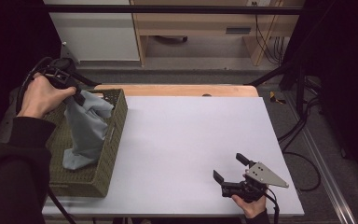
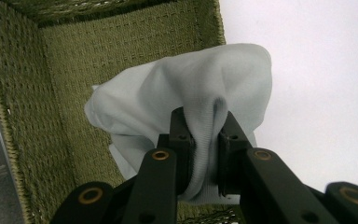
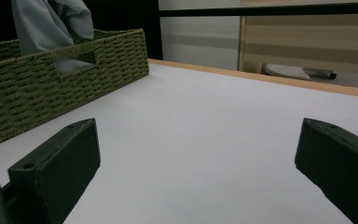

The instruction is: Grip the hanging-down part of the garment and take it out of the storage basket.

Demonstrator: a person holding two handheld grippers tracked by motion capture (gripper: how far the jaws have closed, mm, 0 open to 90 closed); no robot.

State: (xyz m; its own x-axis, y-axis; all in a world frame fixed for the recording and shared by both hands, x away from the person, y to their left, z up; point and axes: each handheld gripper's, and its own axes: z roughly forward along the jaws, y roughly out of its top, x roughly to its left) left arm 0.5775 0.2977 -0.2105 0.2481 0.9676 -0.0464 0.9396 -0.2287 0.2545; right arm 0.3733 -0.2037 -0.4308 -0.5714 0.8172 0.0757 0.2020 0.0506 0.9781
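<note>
Pinching a fold of the pale grey cloth (image 2: 177, 102) between pressed-together jaws, the left gripper (image 1: 77, 95) holds it above the woven basket (image 1: 114, 135) at the table's (image 1: 191, 140) left edge — the cloth hangs lengthwise, top at the jaws, lower end resting on the basket floor. Near the table's front right corner the right gripper (image 1: 230, 168) rests low with jaws spread wide — nothing between them.

A white cabinet (image 1: 95, 32) and a pale wooden unit (image 1: 200, 23) are seen beyond the table (image 1: 191, 140), far ahead of the right gripper. Grey floor (image 1: 191, 63) is lit there; cables (image 1: 303, 126) are trailed at the dark right.
</note>
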